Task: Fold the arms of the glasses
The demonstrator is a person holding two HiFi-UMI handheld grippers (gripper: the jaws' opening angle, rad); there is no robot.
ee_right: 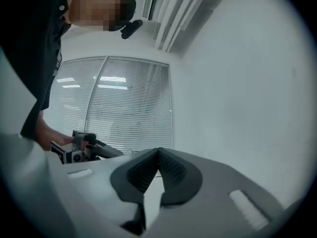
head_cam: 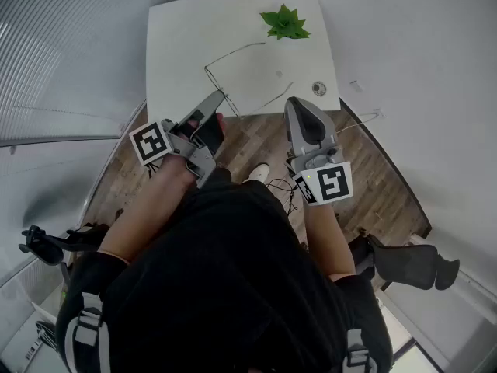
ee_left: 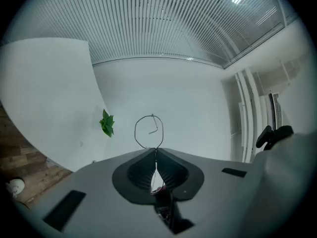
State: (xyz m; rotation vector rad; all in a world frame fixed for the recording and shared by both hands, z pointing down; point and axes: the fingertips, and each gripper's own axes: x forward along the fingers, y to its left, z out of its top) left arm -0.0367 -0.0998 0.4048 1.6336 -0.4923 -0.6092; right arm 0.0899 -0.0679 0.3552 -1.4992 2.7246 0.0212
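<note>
Our left gripper (ee_left: 156, 151) pinches the wire-rimmed glasses (ee_left: 148, 131) at the frame, and one round rim sticks out past its jaws. Our right gripper (ee_right: 158, 151) has its jaws pressed together. It sits just beside the glasses' right arm, over the white table's (head_cam: 178, 45) near edge. A green plant (head_cam: 285, 23) lies farther away.

Thin dark wire glasses (ee_left: 149, 131) with round rims, held up over the white bench's (head_cam: 178, 45) near edge, arms spread open.
</note>
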